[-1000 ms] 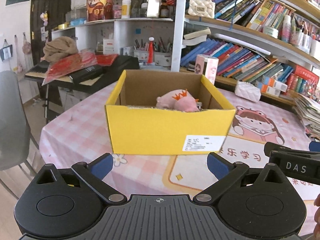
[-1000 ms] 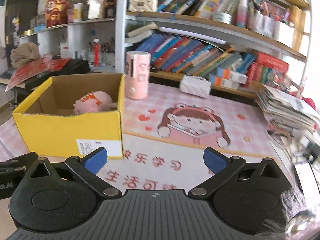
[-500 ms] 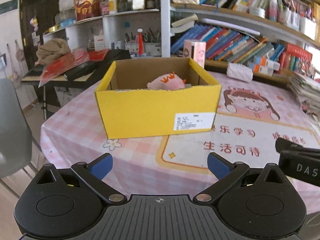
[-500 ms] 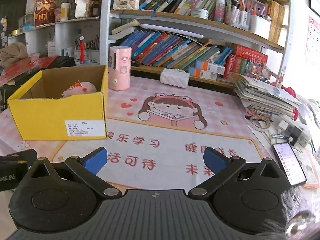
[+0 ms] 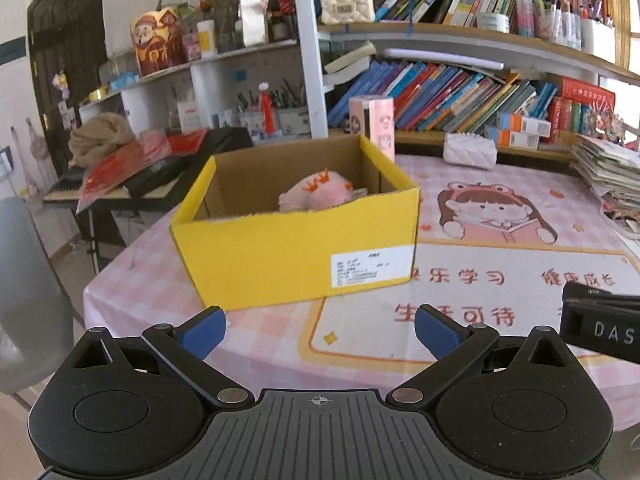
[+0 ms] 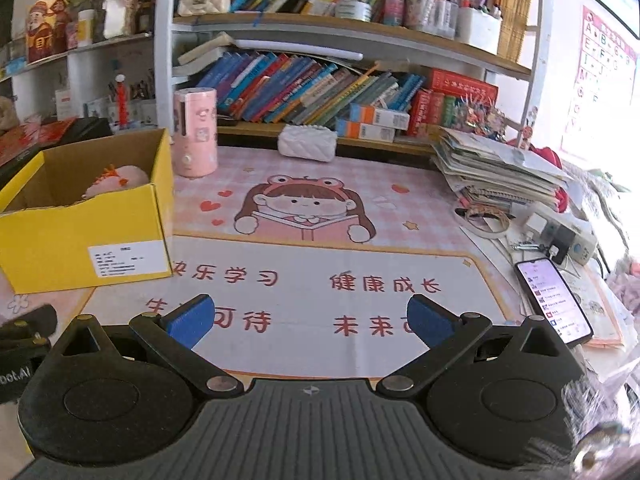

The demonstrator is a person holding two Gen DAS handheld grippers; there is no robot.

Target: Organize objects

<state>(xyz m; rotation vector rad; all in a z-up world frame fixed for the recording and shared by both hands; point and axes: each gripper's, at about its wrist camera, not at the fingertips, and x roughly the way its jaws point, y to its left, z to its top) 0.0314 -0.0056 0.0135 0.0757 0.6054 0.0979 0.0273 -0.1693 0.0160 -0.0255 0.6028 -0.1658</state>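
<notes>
Both claws drawn back from the yellow box [image 5: 296, 256] since a second ago — it now sits farther off in each view. Left claw [image 5: 320, 330]: spread wide, empty, above the near edge of the tabletop [image 5: 256, 332]. Right claw [image 6: 310, 318]: spread wide, empty, over the printed mat [image 6: 320, 280]. Yellow box: open-topped, on the tabletop's left part. Pink plush toy [image 5: 316, 192]: inside the box, toward the back. Pink canister [image 6: 195, 132]: upright, just behind the box. Phone [image 6: 554, 300]: flat at the tabletop's right edge.
</notes>
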